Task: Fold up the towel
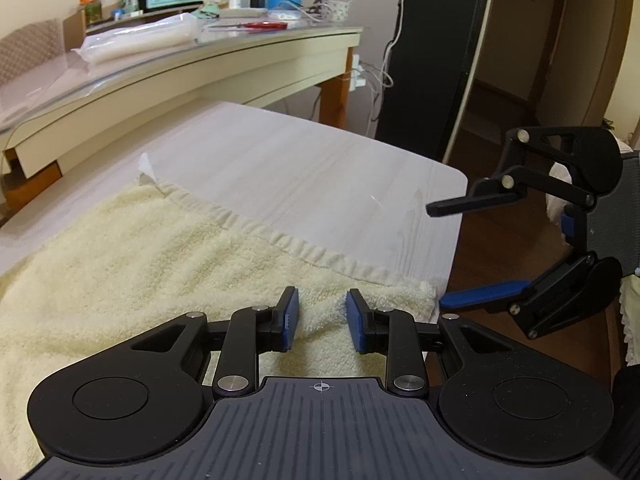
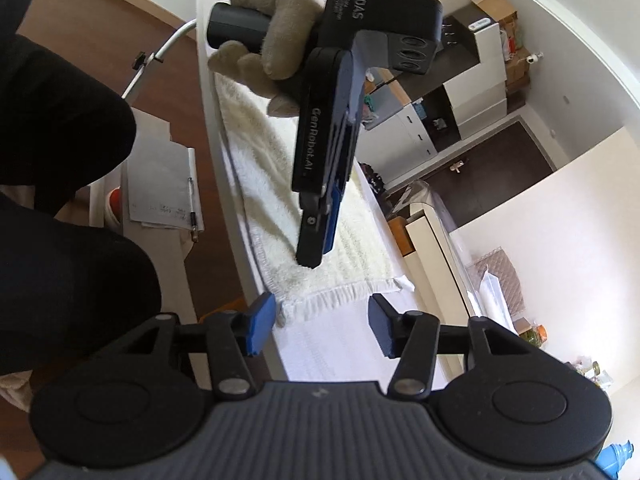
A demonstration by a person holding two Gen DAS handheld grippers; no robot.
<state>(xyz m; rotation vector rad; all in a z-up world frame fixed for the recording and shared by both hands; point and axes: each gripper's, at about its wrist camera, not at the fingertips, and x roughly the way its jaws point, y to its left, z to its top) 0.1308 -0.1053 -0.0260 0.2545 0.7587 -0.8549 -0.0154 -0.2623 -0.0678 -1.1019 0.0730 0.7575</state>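
Cream terry cloth, a thick looped towel [image 1: 132, 264] with a ribbed hem, lies spread on the pale wood-grain table [image 1: 304, 168], its hemmed edge running slantwise across the top and its near corner stopping just short of the table's rounded right end. Beyond that hem the tabletop is bare up to its far edge, and past the right end the dark wooden floor [image 1: 508, 232] lies open. A small white tag [image 1: 146, 168] stands up at the towel's far corner. Behind the table stands a long cream counter with a glass top [image 1: 224, 60], close alongside.

The left gripper [image 1: 322, 320], black with blue pads, is pitched down over the towel near its right corner; its jaws stand partly apart with a raised ridge of cloth between them, and whether the pads press on it cannot be told. A hand in a white knit glove [image 2: 276, 32] holds its handle. The right gripper [image 2: 322, 326] hangs just off the table's right end, beside the towel's corner, jaws parted wide and holding nothing.
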